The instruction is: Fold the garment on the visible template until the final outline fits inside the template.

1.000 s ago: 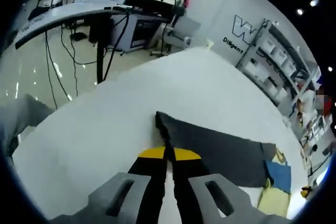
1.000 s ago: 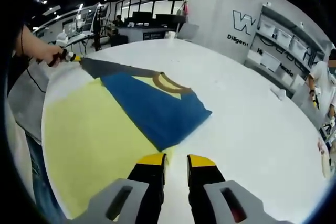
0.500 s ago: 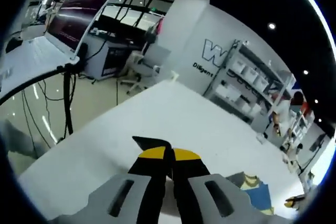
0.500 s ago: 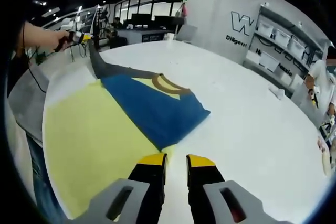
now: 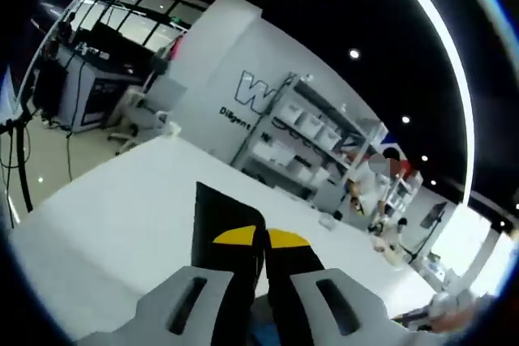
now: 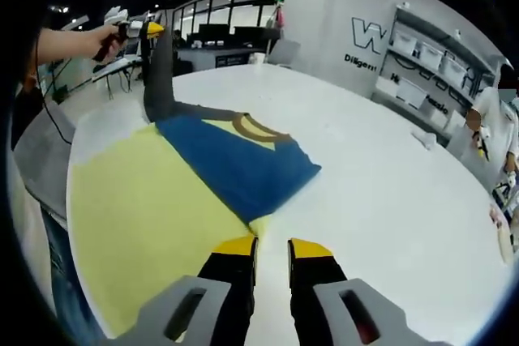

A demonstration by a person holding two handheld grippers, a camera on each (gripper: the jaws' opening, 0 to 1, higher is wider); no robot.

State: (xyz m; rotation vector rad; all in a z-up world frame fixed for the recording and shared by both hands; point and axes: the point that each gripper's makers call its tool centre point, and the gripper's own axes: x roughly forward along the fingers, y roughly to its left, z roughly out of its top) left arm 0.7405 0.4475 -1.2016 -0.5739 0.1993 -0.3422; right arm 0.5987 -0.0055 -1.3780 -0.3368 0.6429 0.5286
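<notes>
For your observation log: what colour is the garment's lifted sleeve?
Dark grey sleeve, clearest in the right gripper view.

This is a large indoor lab or demonstration workspace of a company rather than a home. A dark ceiling (image 5: 340, 6) carries small round spotlights, and a pale wall (image 6: 324, 14) bears a big outlined letter "W" logo (image 6: 366, 35) with smaller lettering beneath it that is too small to read fully. Beside it stand open shelving racks (image 6: 434, 66) loaded with white storage bins. A long row of glazed partitions (image 6: 227, 18) runs along the back, with desks and office chairs (image 5: 134, 115) before them and cables hanging to a glossy floor (image 5: 40, 160). A broad white table (image 6: 389, 192) dominates the room, and a person in white (image 6: 496, 131) stands near the shelves.
</notes>
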